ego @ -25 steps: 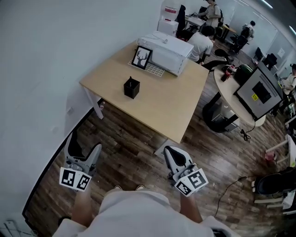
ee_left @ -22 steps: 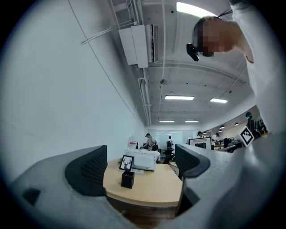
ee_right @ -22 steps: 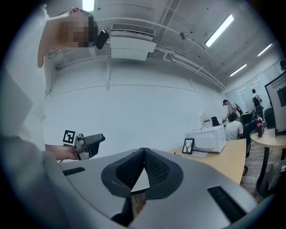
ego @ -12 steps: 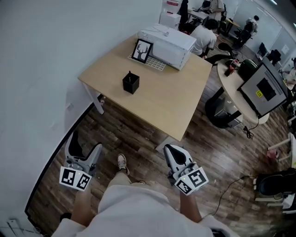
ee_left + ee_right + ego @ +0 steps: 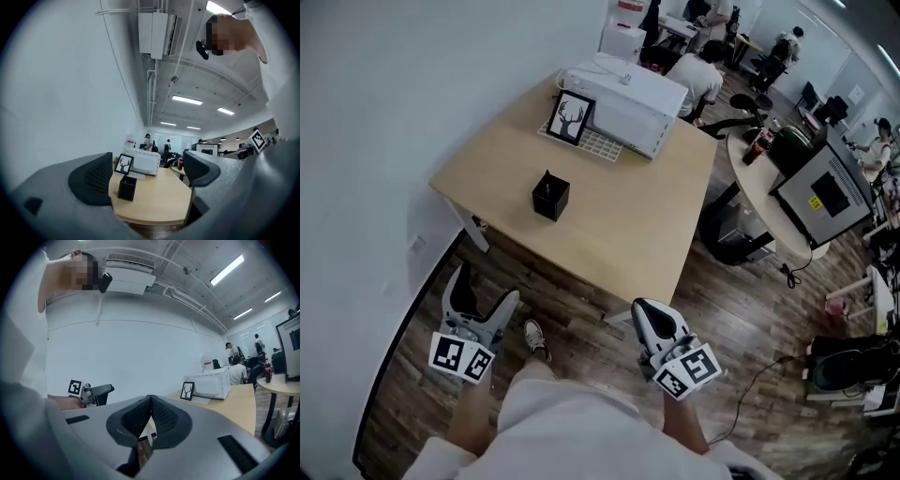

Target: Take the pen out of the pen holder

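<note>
The black square pen holder (image 5: 550, 198) stands on the light wooden table (image 5: 628, 225), with a dark pen tip (image 5: 547, 174) just showing above its rim. Both grippers hang over the floor, short of the table's near edge. My left gripper (image 5: 485, 292) is open and empty; in the left gripper view the pen holder (image 5: 127, 187) shows far off between its spread jaws (image 5: 146, 171). My right gripper (image 5: 643, 308) is shut with nothing in it; in the right gripper view its pads (image 5: 151, 416) meet.
A framed deer picture (image 5: 570, 118) and a white boxy machine (image 5: 623, 97) stand at the table's far side. A white wall (image 5: 384, 131) runs along the left. A round table with a monitor (image 5: 820, 192), chairs and several people fill the room to the right.
The view has moved closer to the table, which now lies lower and further left. A foot has stepped forward. Both grippers keep their jaw states.
</note>
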A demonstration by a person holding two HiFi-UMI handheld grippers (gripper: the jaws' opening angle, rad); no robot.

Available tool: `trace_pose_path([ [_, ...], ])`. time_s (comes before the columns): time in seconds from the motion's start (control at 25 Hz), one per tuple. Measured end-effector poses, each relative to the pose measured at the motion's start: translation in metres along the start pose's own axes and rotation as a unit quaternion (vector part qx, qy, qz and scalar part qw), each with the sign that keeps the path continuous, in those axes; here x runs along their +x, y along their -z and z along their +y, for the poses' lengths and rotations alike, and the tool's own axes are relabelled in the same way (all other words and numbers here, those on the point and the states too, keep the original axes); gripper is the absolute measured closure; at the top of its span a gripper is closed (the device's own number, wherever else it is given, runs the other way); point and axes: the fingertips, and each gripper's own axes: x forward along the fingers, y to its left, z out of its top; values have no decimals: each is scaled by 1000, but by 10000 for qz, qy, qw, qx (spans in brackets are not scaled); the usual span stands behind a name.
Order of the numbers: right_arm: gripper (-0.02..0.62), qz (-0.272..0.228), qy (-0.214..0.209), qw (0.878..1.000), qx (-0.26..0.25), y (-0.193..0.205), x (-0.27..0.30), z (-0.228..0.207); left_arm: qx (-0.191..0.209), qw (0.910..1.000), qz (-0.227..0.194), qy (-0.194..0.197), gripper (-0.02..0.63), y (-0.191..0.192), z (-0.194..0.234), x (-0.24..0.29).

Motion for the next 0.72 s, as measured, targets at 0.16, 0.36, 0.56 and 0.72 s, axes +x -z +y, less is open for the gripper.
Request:
trace_pose_path([
  [0.16, 594, 167, -7, 9998, -95, -17, 76, -9, -209, 9996, 69, 172, 138, 2, 53, 52],
  [0.36, 594, 595, 175, 9979, -212, -28, 151, -21, -716, 9960, 209, 499, 138, 18, 107, 108],
  [0.56, 594, 769, 460, 9958, -190, -26, 190, -39, -921, 9912, 462, 833, 138, 56, 139, 162],
  [0.72, 594, 861, 667, 9940, -74, -21, 197, -57, -948, 9861, 826, 1086, 140, 91, 140, 201],
])
